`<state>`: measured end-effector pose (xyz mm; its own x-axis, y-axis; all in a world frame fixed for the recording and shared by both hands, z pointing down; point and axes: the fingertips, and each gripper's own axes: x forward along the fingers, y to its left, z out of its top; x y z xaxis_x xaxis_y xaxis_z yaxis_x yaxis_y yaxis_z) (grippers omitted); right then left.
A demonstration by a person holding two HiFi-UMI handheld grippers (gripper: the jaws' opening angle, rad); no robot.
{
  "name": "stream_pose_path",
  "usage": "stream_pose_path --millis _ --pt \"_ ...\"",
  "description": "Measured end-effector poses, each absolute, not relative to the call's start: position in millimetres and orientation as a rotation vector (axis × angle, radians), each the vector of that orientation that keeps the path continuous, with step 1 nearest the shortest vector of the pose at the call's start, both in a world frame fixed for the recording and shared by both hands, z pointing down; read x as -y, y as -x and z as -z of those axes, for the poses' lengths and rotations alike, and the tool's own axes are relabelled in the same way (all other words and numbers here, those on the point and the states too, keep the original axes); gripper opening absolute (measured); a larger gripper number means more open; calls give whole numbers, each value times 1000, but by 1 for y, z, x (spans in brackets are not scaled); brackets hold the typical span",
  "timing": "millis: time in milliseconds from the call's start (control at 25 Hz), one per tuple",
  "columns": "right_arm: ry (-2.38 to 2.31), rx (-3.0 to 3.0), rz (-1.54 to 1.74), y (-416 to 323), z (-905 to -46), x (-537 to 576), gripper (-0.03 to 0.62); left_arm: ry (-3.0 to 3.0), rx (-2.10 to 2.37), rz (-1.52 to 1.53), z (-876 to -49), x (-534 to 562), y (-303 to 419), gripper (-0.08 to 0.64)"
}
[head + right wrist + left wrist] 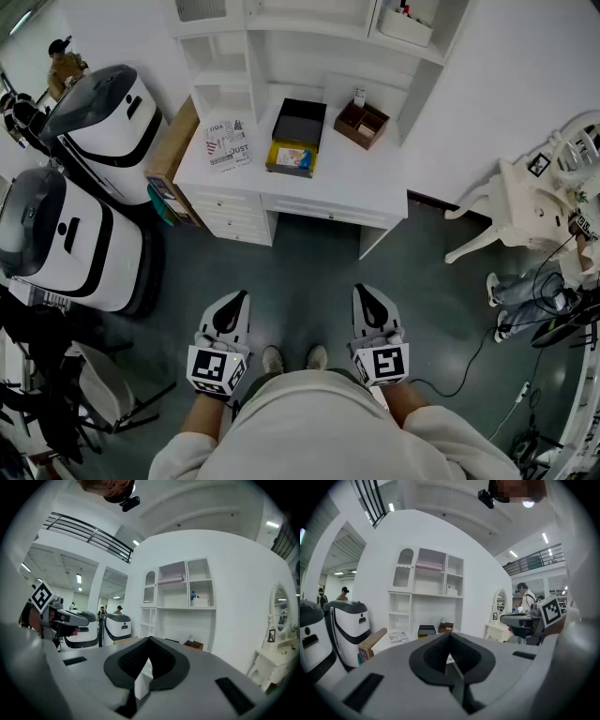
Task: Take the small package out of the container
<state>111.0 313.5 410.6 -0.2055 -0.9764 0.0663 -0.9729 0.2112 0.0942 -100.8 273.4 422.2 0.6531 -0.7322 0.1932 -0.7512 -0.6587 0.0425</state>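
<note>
Held low at the waist, the left gripper point(243, 294) and right gripper point(362, 290) are both closed and empty, probably because the small package point(292, 157) lies well ahead of them, in its black container point(300, 118) on the desk point(361, 180).

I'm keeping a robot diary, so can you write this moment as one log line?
phase: standing back from desk | left gripper: shut, empty | right gripper: shut, empty | small package: untouched
</note>
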Motion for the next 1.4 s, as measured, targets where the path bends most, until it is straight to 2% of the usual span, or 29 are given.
stream_pose_path --millis 600,640,680,800,920,1400 --pt "-1875 2436 5 -113 -411 -318 31 -2735 1251 -263 -425 -281 97 8" --pt "-1856 2463 -12 -112 -412 -318 135 -2734 1251 -264 -425 -282 96 8" --pt "-1836 2485 -27 -111 -412 -318 281 -2734 1250 -267 -426 -282 94 8" --pt "-1808 2504 -8 -113 -412 -318 379 -2733 1249 -274 -427 -282 89 8" --pt "-1804 2504 43 -118 -409 -319 417 -2732 1253 -283 -428 -282 84 8" --pt "-1738 2538 17 -164 -429 -319 416 -2682 1322 -318 -444 -286 55 8"
